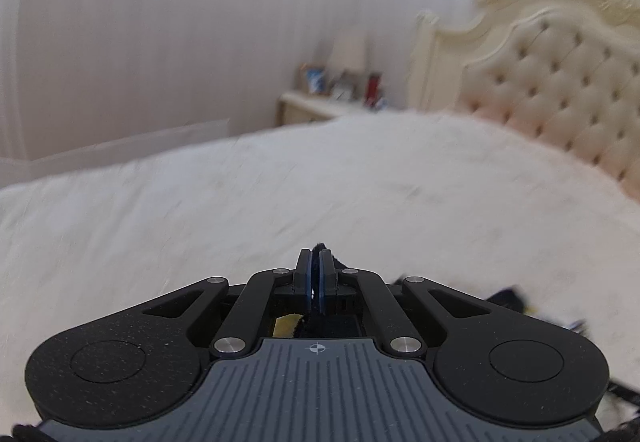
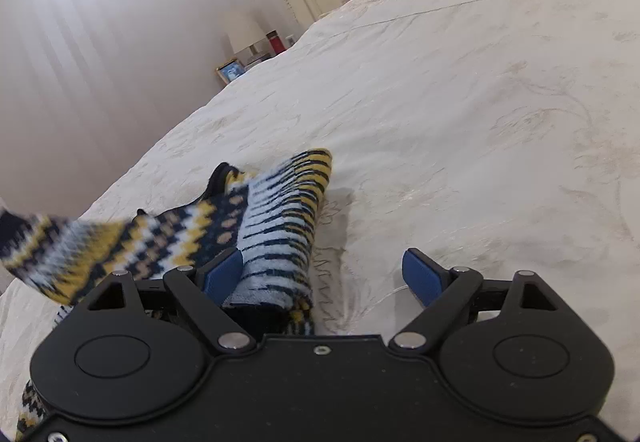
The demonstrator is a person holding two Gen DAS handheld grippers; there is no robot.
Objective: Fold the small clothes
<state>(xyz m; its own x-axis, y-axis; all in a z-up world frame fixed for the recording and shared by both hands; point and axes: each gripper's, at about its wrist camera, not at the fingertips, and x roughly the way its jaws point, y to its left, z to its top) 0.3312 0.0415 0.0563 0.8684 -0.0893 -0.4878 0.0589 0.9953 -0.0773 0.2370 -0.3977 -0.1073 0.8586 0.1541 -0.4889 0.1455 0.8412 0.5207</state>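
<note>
A knitted garment (image 2: 256, 218) in navy, yellow, white and tan patterns lies partly on the white bedspread (image 2: 460, 130). Its left part is lifted and blurred at the left of the right wrist view. My right gripper (image 2: 324, 274) is open, its blue pads (image 2: 420, 276) spread wide, with a striped fold of the garment lying between them near the left pad. My left gripper (image 1: 318, 266) is shut on a dark edge of the garment (image 1: 320, 247), held above the bed. Bits of the garment (image 1: 516, 296) show blurred at its right.
A cream tufted headboard (image 1: 560, 90) stands at the bed's head. A bedside table (image 1: 308, 108) with a lamp (image 2: 244, 28), a framed photo (image 2: 231, 71) and a red bottle (image 1: 374, 88) stands beside it, against white curtains (image 2: 80, 42).
</note>
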